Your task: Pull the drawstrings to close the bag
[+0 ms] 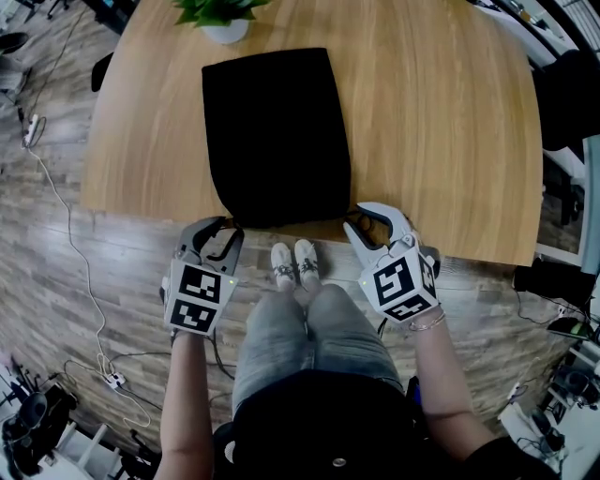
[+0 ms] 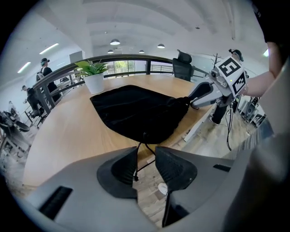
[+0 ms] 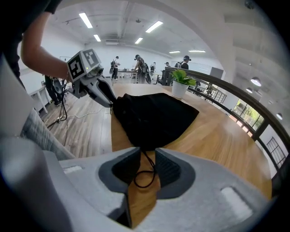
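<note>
A black drawstring bag (image 1: 277, 131) lies flat on the wooden table (image 1: 441, 122), its mouth at the near edge. My left gripper (image 1: 223, 225) is at the mouth's left corner. In the left gripper view a thin black drawstring (image 2: 139, 146) runs from the bag (image 2: 136, 113) between the jaws of this gripper (image 2: 146, 156), which stand apart around it. My right gripper (image 1: 361, 220) is at the right corner. In its own view a looped drawstring (image 3: 147, 158) lies between the jaws (image 3: 147, 153), with a gap wider than the cord.
A potted plant (image 1: 223, 19) stands on the table beyond the bag's far end. The person's legs and white shoes (image 1: 293, 262) are below the table edge between the grippers. Cables (image 1: 75, 244) trail over the wood floor at the left. More desks and people are in the background.
</note>
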The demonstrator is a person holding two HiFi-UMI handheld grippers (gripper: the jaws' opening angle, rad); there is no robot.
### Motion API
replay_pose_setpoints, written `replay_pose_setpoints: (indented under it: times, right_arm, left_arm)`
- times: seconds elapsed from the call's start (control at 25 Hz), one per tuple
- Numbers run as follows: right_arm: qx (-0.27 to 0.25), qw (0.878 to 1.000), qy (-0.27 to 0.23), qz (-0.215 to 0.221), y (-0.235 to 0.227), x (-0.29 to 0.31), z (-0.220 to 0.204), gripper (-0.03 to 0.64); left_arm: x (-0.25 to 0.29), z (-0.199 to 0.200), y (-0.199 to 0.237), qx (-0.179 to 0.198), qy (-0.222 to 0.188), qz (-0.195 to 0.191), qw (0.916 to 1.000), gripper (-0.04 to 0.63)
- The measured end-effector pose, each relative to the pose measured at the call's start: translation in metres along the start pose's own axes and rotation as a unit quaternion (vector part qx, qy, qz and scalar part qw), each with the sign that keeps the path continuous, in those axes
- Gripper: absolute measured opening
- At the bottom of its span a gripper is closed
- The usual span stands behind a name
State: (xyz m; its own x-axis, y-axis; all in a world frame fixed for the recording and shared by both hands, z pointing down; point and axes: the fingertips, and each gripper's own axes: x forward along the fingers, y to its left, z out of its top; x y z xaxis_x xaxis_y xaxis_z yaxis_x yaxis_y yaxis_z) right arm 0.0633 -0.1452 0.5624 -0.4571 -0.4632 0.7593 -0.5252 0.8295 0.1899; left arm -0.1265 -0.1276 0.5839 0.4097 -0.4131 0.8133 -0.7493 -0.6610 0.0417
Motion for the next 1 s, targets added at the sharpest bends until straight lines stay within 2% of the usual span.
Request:
replay_pose_setpoints:
  times: [0.08, 0.32, 0.36, 0.4, 0.64, 0.72, 0.76, 1.0]
  right_arm:
    - [-0.016, 1.0, 0.006, 0.003, 0.002, 0.003, -0.001, 0.1]
    - [-0.028, 0.999, 0.021, 0.016, 0.009, 0.01, -0.003, 0.098]
    - [-0.025, 0.999, 0.021, 0.016, 0.009, 0.01, -0.004, 0.098]
    - [-0.021, 0.999, 0.021, 0.017, 0.008, 0.01, -0.004, 0.098]
    - [-0.012, 0.999, 0.021, 0.022, 0.014, 0.013, -0.005, 0.057]
    - [-0.011, 1.0, 0.022, 0.02, 0.015, 0.013, -0.006, 0.035]
    - [-0.01, 1.0, 0.023, 0.017, 0.014, 0.012, -0.007, 0.003]
    - [0.026, 1.0, 0.007, 0.006, 0.006, 0.006, -0.001, 0.003]
  left_arm:
    - [-0.001, -0.001, 0.002, 0.002, 0.0, -0.001, 1.0, 0.106]
    - [-0.003, 0.0, 0.005, 0.006, 0.001, -0.003, 1.0, 0.091]
    - [-0.002, 0.0, 0.006, 0.002, 0.002, -0.003, 1.0, 0.078]
    - [-0.001, 0.001, 0.006, -0.003, 0.002, -0.003, 1.0, 0.027]
    - [0.003, 0.002, 0.009, -0.018, 0.001, 0.0, 0.9998, 0.026]
    - [0.003, 0.003, 0.008, -0.016, 0.002, 0.0, 0.9999, 0.025]
    - [0.004, 0.004, 0.008, -0.015, 0.003, -0.001, 0.9999, 0.021]
    - [0.001, 0.006, 0.011, -0.012, -0.003, 0.006, 0.9999, 0.014]
